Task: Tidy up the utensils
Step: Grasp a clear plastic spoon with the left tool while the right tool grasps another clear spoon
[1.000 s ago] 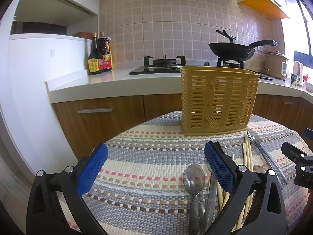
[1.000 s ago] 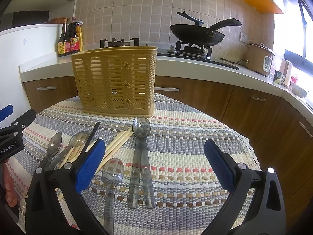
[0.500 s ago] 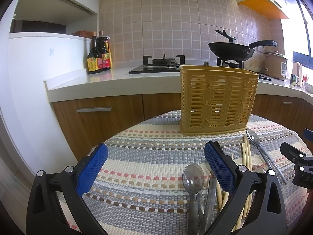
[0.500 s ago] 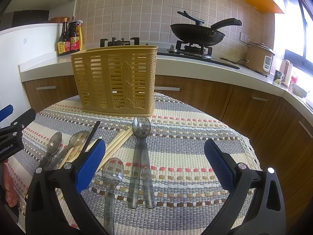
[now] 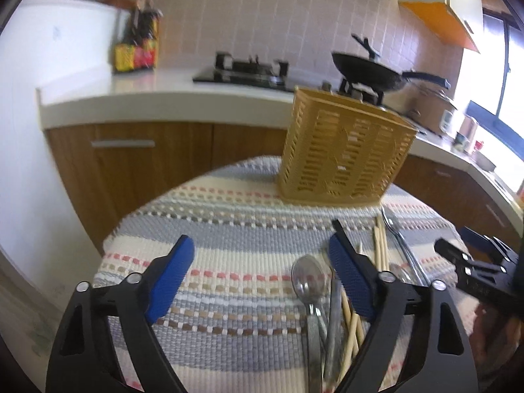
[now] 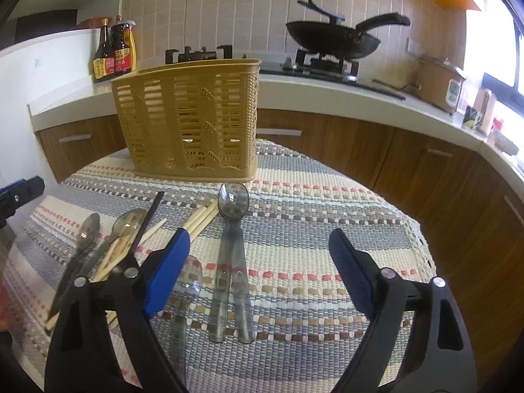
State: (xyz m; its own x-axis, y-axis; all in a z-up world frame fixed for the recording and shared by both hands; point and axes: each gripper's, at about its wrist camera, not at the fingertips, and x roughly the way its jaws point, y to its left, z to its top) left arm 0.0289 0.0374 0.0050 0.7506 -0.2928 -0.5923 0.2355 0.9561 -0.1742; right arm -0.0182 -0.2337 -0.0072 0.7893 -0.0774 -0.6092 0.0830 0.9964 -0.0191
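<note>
A tan slotted utensil basket (image 5: 344,157) (image 6: 190,121) stands upright at the far side of a round table with a striped woven cloth (image 5: 229,262) (image 6: 311,229). Grey translucent spoons (image 6: 232,229), a metal spoon (image 5: 308,281), wooden chopsticks (image 6: 199,219) (image 5: 380,249) and a black chopstick (image 6: 149,219) lie loose on the cloth in front of it. My left gripper (image 5: 258,268) is open and empty above the cloth, left of the metal spoon. My right gripper (image 6: 258,262) is open and empty above the grey spoons.
Behind the table runs a kitchen counter (image 6: 327,88) with a gas hob, a black wok (image 6: 334,39), sauce bottles (image 6: 114,52) and a rice cooker (image 6: 442,82). Wooden cabinet doors (image 5: 147,163) stand below it. The other gripper's tip (image 5: 475,262) shows at the right edge.
My left gripper has tilted and swung, so its view is blurred and the basket leans in the frame. My right gripper has moved slightly closer to the table. No utensil has moved.
</note>
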